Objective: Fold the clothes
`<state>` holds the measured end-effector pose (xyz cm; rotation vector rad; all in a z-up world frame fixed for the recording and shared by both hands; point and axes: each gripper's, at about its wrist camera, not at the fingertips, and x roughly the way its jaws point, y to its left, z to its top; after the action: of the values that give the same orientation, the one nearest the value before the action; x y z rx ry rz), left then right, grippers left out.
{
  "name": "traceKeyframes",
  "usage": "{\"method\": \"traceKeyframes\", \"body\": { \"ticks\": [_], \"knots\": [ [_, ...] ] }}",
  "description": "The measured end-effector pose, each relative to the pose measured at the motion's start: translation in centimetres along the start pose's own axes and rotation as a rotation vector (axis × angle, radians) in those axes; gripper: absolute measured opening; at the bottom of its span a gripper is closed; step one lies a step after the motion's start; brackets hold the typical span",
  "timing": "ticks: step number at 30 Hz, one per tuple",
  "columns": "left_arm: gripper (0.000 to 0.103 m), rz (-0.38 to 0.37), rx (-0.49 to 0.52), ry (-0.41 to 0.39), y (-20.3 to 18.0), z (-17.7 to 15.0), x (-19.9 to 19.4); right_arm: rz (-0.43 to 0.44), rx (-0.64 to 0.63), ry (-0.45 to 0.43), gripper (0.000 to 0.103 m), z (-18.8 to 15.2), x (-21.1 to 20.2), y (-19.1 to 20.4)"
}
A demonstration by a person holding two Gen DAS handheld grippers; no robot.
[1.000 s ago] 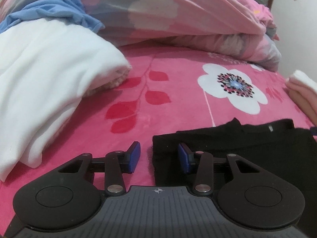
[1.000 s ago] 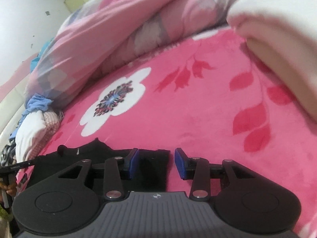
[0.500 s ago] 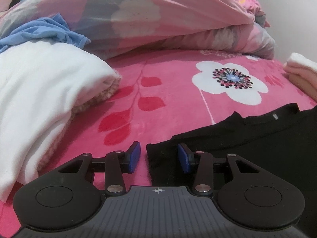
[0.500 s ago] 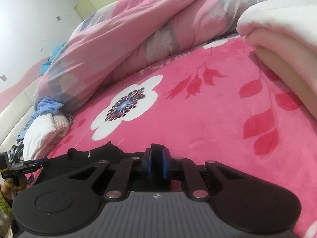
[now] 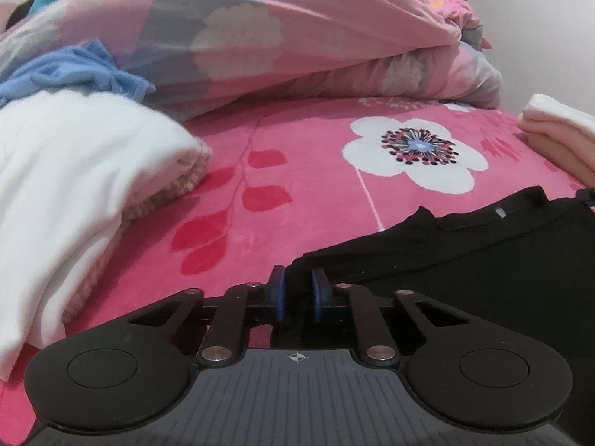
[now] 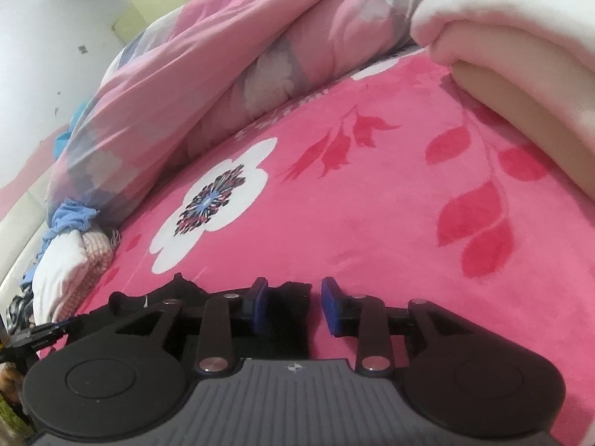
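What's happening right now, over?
Left gripper shut on black garment. Right gripper open, garment corner between fingers. Pink blanket ahead, nothing blocking.

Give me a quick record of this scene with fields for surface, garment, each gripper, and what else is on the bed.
surface: pink floral blanket
garment: black garment, lying on the blanket
left gripper: jaws nearly closed on the garment's corner
right gripper: jaws open, garment edge between them
other items: white folded cloth, blue cloth, pink quilt, cream folded cloth
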<state>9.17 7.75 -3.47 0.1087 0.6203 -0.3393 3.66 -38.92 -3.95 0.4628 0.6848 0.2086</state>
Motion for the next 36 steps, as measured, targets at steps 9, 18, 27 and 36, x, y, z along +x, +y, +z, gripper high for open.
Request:
{"method": "traceKeyframes", "body": {
  "ticks": [9,18,27,36],
  "knots": [
    [0.007,0.031,0.003,-0.067,-0.8,0.3,-2.0,-0.039,-0.156,-0.106,0.005,-0.1,-2.9,3.7],
    [0.006,0.030,-0.042,-0.115,-0.3,0.9,-3.4,-0.071,-0.222,-0.192,0.004,1.2,-5.5,6.2],
    [0.006,0.044,-0.077,-0.119,0.3,1.3,-2.4,-0.079,-0.246,-0.189,0.004,2.7,-3.4,6.8],
    [0.006,0.045,-0.122,-0.121,1.6,1.7,-1.5,-0.091,-0.231,-0.188,0.004,3.6,-1.7,6.0]
  ]
}}
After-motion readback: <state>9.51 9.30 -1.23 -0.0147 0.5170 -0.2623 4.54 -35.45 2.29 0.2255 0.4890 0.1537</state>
